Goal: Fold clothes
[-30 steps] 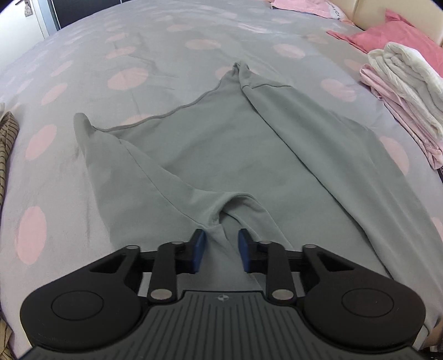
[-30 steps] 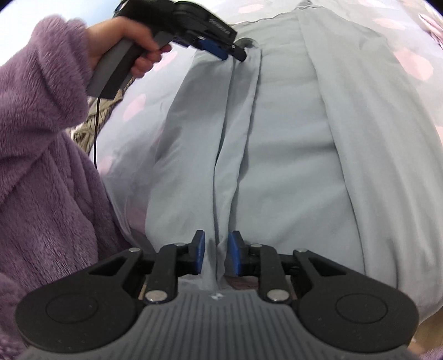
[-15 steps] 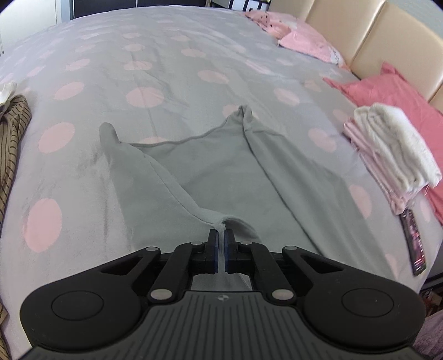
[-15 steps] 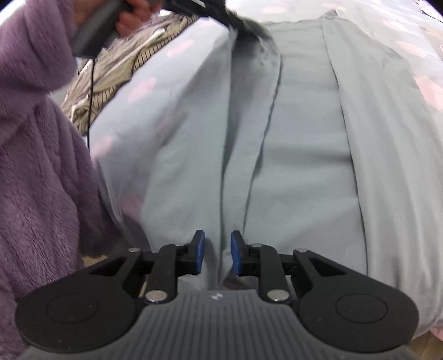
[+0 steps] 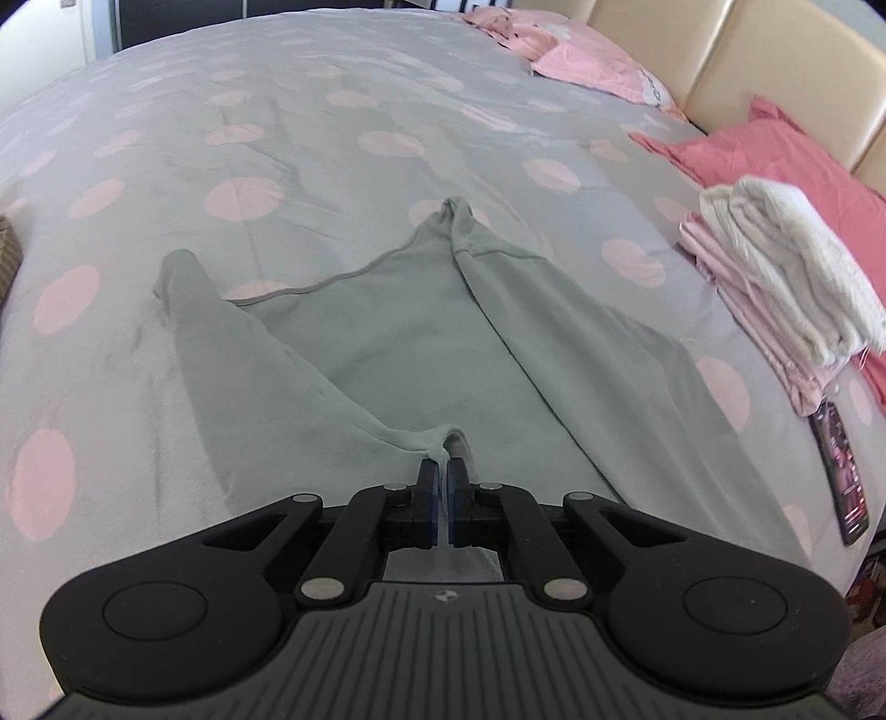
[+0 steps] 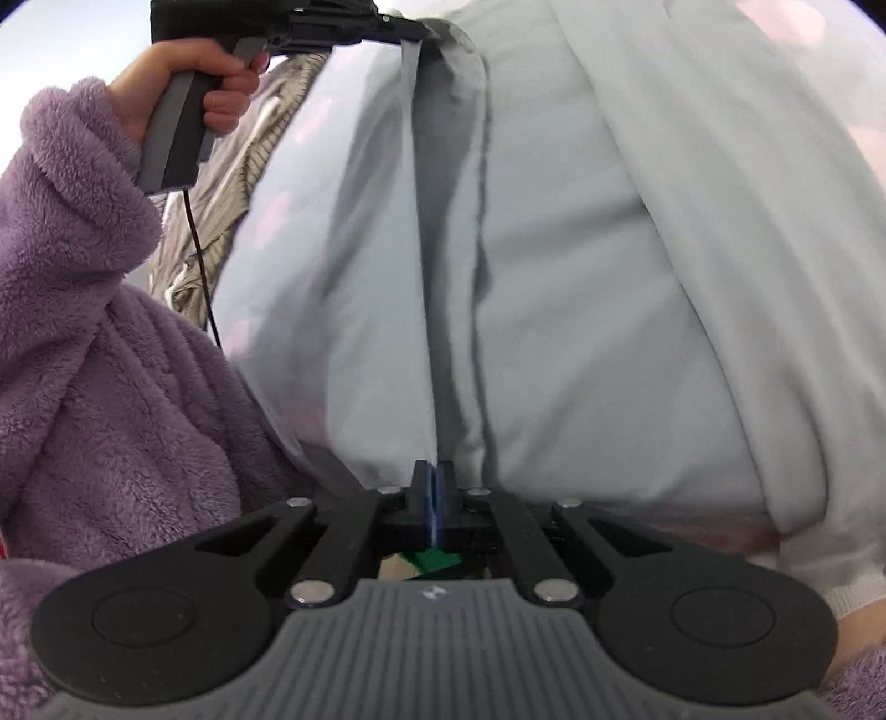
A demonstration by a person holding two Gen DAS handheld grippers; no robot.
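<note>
The grey garment (image 5: 387, 354) lies spread on the polka-dot bed cover (image 5: 166, 166), both side flaps turned inward, the hem at the far end. I note one folded edge raised off the bed and stretched taut between my two tools, as seen in the right wrist view on the garment (image 6: 554, 277).

My left gripper (image 5: 442, 476) has its blue pads pressed together on a pinch of that edge at the near end. In the right wrist view the left gripper (image 6: 412, 34) appears at the far top, held in the left hand (image 6: 188, 83), biting the same fold. My right gripper (image 6: 434, 482) is likewise clamped on the fold, fabric showing between the pads.

No containers are in view. A folded stack of white and pink laundry (image 5: 775, 277) sits at the right, near the garment's right flap but apart from it. A phone (image 5: 841, 471) lies near the bed's right edge, just beside that stack. Pink pillows (image 5: 775, 149) rest against the beige headboard (image 5: 775, 55) at the far right. A striped brown garment (image 6: 232, 183) lies at the left edge.

Open bedcover extends beyond the hem and to the left.
</note>
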